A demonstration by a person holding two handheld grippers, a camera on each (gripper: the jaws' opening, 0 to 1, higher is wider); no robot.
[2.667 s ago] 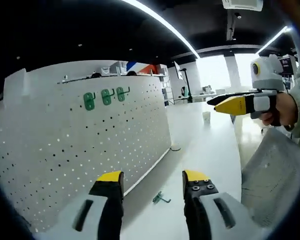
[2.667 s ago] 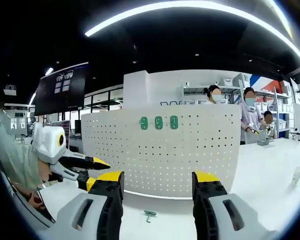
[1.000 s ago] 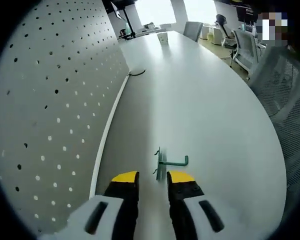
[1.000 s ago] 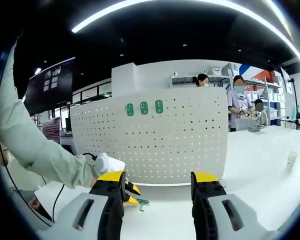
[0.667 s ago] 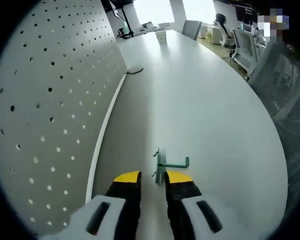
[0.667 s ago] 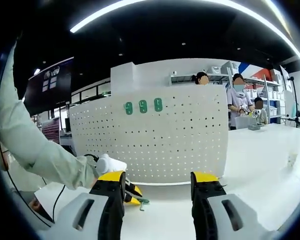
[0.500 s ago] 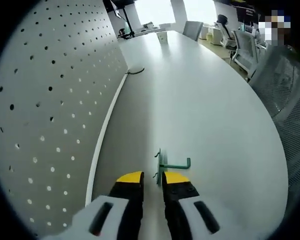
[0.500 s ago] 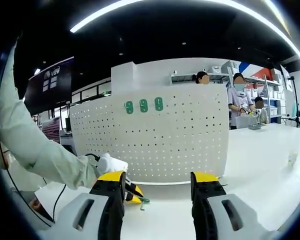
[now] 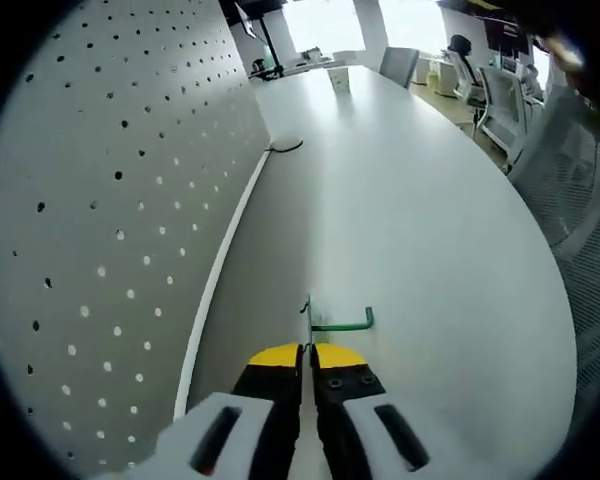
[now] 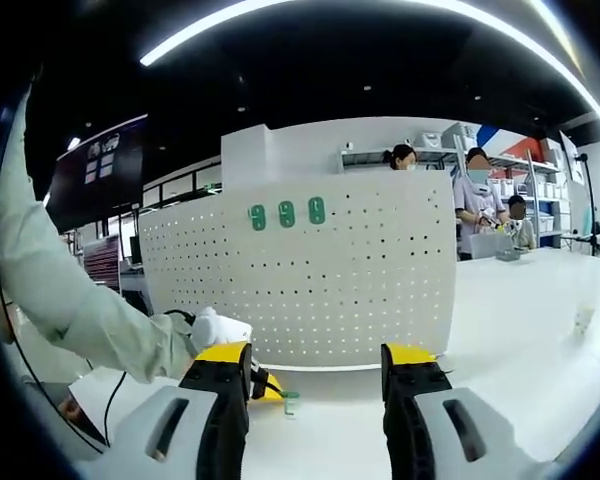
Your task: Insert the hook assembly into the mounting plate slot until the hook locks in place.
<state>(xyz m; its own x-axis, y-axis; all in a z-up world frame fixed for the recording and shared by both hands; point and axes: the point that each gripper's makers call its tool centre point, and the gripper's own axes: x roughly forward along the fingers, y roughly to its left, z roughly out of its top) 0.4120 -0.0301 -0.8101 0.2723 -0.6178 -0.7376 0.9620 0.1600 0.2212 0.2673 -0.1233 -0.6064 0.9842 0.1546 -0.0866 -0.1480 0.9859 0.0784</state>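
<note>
Left gripper view: left gripper (image 9: 306, 354) low over the white table (image 9: 420, 230), jaws pressed together on the back end of the green hook (image 9: 325, 321), beside the pegboard (image 9: 100, 200). Best lifted straight and held firm so the thin wire cannot twist before meeting a hole. Right gripper view: right gripper (image 10: 315, 362) held level and back from the board, jaws spread, holding nothing; sleeved arm (image 10: 70, 310) reaching down to the hook (image 10: 290, 401) near the board's foot, three green hooks (image 10: 286, 213) hanging up high.
</note>
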